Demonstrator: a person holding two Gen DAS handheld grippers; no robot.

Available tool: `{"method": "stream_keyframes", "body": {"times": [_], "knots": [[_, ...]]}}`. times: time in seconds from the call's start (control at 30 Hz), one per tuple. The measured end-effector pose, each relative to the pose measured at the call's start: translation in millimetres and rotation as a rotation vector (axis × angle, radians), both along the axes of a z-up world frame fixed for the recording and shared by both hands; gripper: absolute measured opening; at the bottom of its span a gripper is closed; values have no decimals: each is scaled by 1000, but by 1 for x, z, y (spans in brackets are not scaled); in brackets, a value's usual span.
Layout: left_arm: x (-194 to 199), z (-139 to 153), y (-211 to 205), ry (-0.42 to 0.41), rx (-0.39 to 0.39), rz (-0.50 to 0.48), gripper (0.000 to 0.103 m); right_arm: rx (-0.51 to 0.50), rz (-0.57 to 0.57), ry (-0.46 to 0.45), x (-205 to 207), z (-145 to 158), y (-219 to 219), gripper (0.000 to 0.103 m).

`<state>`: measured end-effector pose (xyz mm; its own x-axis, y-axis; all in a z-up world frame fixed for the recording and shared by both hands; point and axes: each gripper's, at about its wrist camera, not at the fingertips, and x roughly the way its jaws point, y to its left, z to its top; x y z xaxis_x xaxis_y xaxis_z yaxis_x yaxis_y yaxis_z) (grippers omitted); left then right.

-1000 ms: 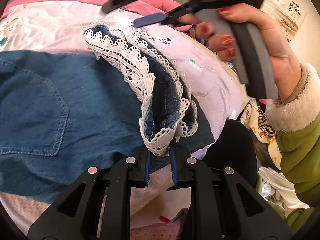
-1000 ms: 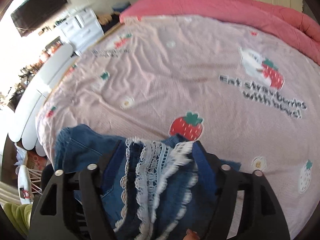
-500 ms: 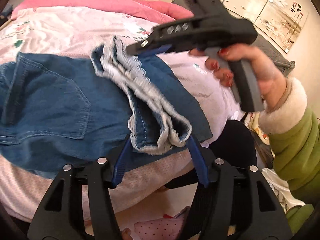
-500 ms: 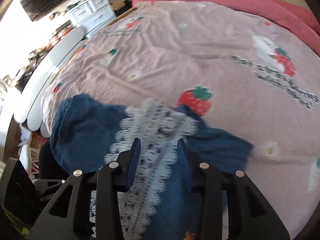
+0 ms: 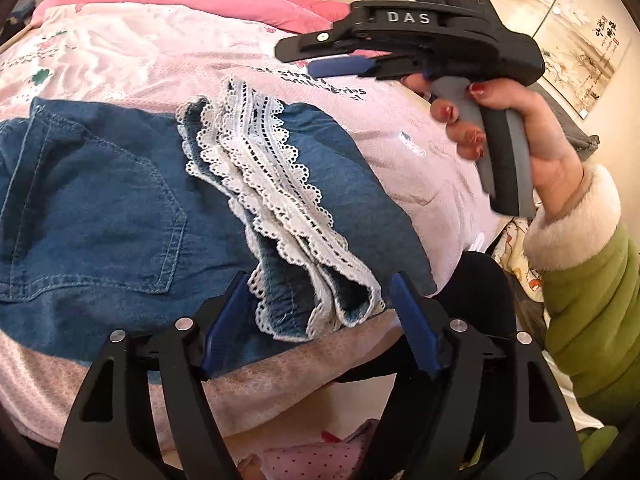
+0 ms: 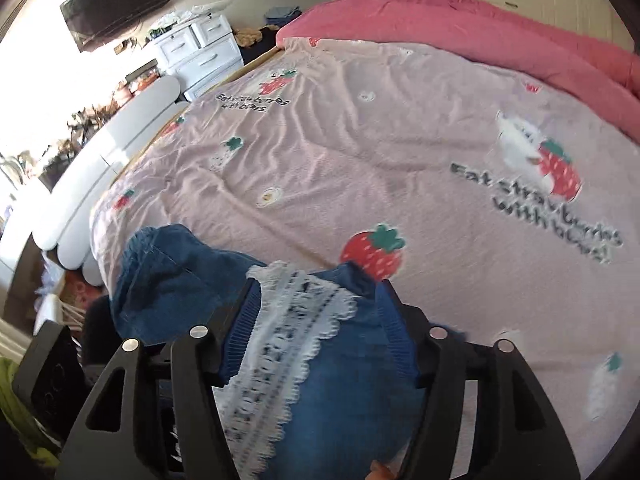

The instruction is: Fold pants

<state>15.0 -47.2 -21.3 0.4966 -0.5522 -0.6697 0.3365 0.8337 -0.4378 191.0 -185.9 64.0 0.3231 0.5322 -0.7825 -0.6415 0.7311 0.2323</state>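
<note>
Denim pants (image 5: 120,208), lace hems (image 5: 272,184) folded over, lying at the near edge of the bed (image 5: 420,152). Left gripper (image 5: 316,320) opening, hems between untouched pads. Farther off, right gripper (image 6: 316,328) opening over the lace, gripping nothing.

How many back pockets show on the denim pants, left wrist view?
1: a stitched back pocket on the denim pants, left of the lace-trimmed hems. A second may lie beyond the frame's left edge.

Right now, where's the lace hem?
Left wrist view, centre: the lace hem lies on the folded denim pants, its near end between the open left gripper fingers at the bed edge.
</note>
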Motion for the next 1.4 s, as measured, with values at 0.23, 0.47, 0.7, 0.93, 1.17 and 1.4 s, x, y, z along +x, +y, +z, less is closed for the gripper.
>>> {"method": "stream_keyframes", "body": {"times": [0.23, 0.47, 0.7, 0.93, 1.17, 1.4], "knots": [[8, -5, -10, 1, 39, 4, 67, -210, 165, -99, 0, -26, 35, 58], [16, -15, -17, 19, 128, 7, 45, -149, 191, -10, 14, -35, 48, 2], [15, -16, -11, 21, 114, 7, 39, -125, 245, -38, 12, -23, 70, 3], [15, -16, -8, 20, 107, 1, 40, -68, 224, -40, 7, -12, 56, 57], [14, -14, -8, 19, 114, 3, 41, -256, 250, -89, -4, -41, 93, 68], [13, -11, -11, 18, 119, 2, 41, -332, 193, -98, -6, -64, 98, 20]]}}
